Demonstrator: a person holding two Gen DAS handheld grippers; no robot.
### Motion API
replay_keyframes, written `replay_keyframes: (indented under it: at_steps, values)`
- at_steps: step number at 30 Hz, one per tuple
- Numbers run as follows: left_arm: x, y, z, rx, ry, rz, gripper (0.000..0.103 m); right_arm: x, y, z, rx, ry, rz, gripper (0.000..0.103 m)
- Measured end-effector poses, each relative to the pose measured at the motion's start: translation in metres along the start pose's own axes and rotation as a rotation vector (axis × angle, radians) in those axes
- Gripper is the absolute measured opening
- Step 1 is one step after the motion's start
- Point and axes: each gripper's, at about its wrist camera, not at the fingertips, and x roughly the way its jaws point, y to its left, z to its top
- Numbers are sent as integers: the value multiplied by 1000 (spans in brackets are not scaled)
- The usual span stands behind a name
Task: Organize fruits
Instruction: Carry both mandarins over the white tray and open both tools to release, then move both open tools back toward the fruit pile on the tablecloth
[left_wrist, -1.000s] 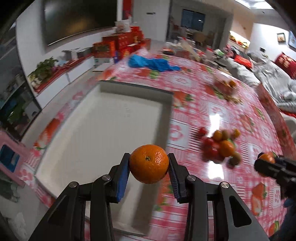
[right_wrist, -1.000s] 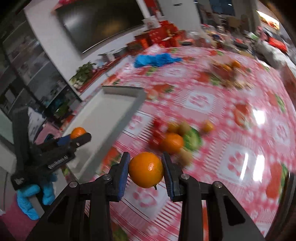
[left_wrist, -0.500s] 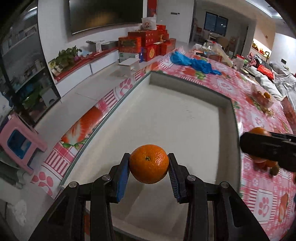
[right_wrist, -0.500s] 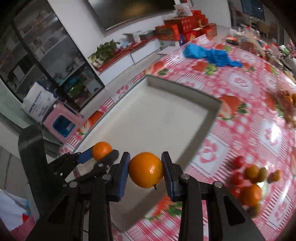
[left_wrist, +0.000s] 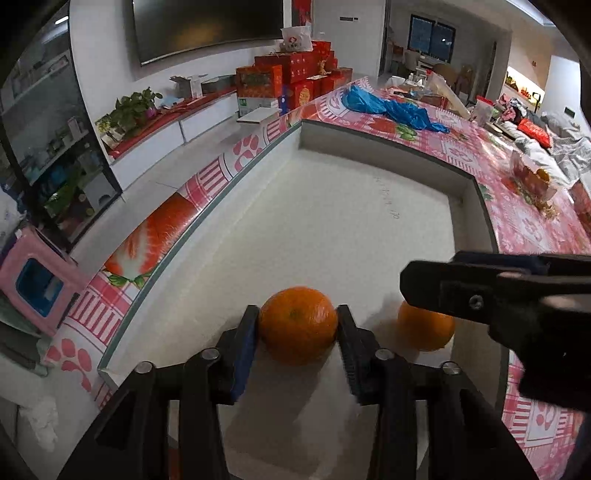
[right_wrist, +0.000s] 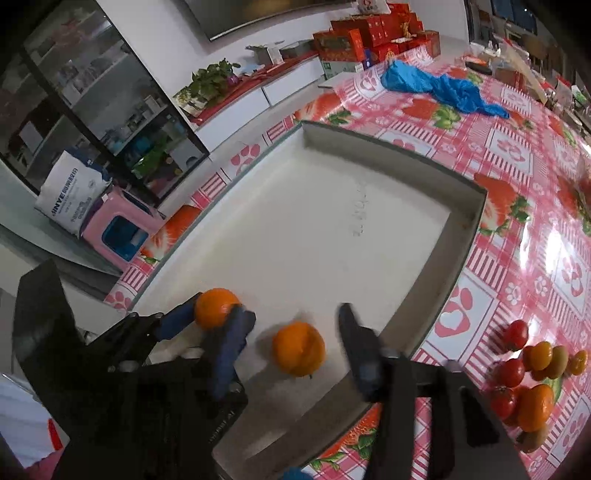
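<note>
My left gripper is shut on an orange that sits low on the floor of the white tray, near its front end. It also shows in the right wrist view. My right gripper is open, its fingers wide apart around a second orange that rests on the tray floor. That orange shows in the left wrist view, partly behind the right gripper's finger. A pile of mixed fruit lies on the red patterned tablecloth to the right of the tray.
The tray's grey wall stands between the oranges and the fruit pile. A blue cloth lies at the far end of the table. Red boxes are stacked beyond it. A pink stool stands on the floor at left.
Both grippers came down into the tray. The right gripper opened and let its orange go onto the tray floor. The left gripper still grips its orange, now down at the floor.
</note>
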Motion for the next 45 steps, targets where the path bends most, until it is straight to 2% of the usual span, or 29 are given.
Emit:
replay_keyframes:
  at_steps: [1, 2, 3, 5, 8, 10, 17, 22, 25, 29, 33, 36, 45]
  values:
    - [-3, 0, 1, -5, -12, -2, 59, -4, 0, 0, -3, -7, 2, 75]
    - [-7, 0, 1, -11, -25, -6, 73, -7, -2, 0, 0, -15, 1, 79]
    - [-10, 1, 1, -14, -38, -4, 83, -13, -4, 0, 8, -27, 0, 82]
    - [-20, 1, 3, -7, -70, 9, 83, -23, -10, 0, 26, -42, -7, 84]
    - [-30, -4, 8, 22, -71, 7, 83, -43, -25, -3, 78, -76, -39, 93]
    - [-39, -8, 11, 31, -79, -7, 83, -60, -39, -3, 123, -97, -24, 103]
    - [-87, -41, 33, 99, -104, -114, 83, -126, -86, -18, 197, -192, -55, 103]
    - [-111, -75, 35, 165, -126, -146, 83, -160, -123, -60, 260, -231, -160, 103]
    - [-110, -99, 26, 192, -99, -177, 83, -157, -142, -100, 293, -196, -217, 103]
    - [-97, -125, 7, 225, -37, -166, 83, -142, -163, -154, 308, -124, -308, 103]
    - [-84, -143, -17, 262, 27, -165, 83, -140, -180, -185, 285, -112, -434, 103]
    - [-79, -151, -30, 289, 57, -140, 83, -137, -189, -192, 273, -118, -481, 103]
    - [-69, -169, -26, 290, 57, -111, 83, -115, -187, -193, 214, -116, -477, 103]
